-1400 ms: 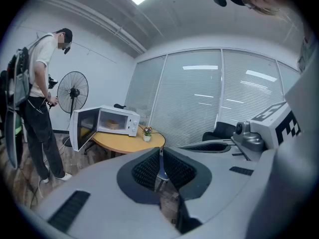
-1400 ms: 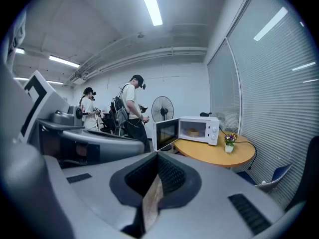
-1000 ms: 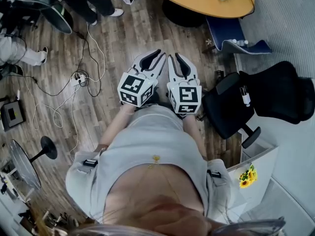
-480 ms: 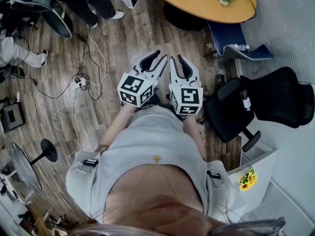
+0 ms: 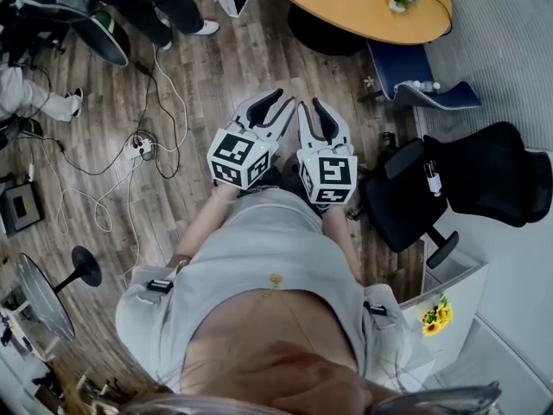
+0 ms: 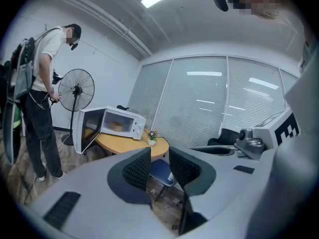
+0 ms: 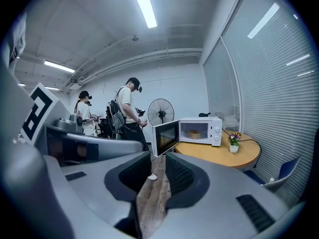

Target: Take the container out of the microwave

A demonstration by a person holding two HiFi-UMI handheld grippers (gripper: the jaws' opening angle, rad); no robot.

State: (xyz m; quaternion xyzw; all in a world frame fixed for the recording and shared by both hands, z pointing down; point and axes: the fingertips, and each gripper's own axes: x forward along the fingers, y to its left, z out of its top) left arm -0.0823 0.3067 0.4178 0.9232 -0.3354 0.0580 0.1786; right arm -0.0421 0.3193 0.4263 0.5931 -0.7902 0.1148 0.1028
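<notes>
Container [image 7: 195, 132] sits inside the microwave [image 7: 199, 131], approx. centre of the cavity. It reads as a low, round, tan thing; too small to tell material or whether it has a lid. The microwave stands on the round wooden worktop [image 7: 219, 153] w/ its door [image 7: 165, 137] swung wide open, so access is clear. A small flower pot [image 7: 233, 144] stands just beside it on the worktop.

Handling, as a guess: prob. light and fairly stiff, low enough not to tip easily. The wall may be smooth, so slip is poss. Best hold is likely across the rim or side wall at the front, facing the open door. Lift only slightly and draw straight out so it clears the cavity floor and door frame. Contents unknown, so keep it level.

Pose: the person stands on the wood floor well apart from the worktop. Both tools are held close in front of the torso, side by side and nearly touching, pointing fwd toward the microwave. Left hand-held gripper [image 6: 159, 158] has its jaws a narrow gap apart w/ nothing between them, only room behind. Right hand-held gripper [image 7: 158, 163] is the same: narrow gap, empty, floor showing through. Both prob. need to part wider for the container. The reach has not yet begun.
</notes>
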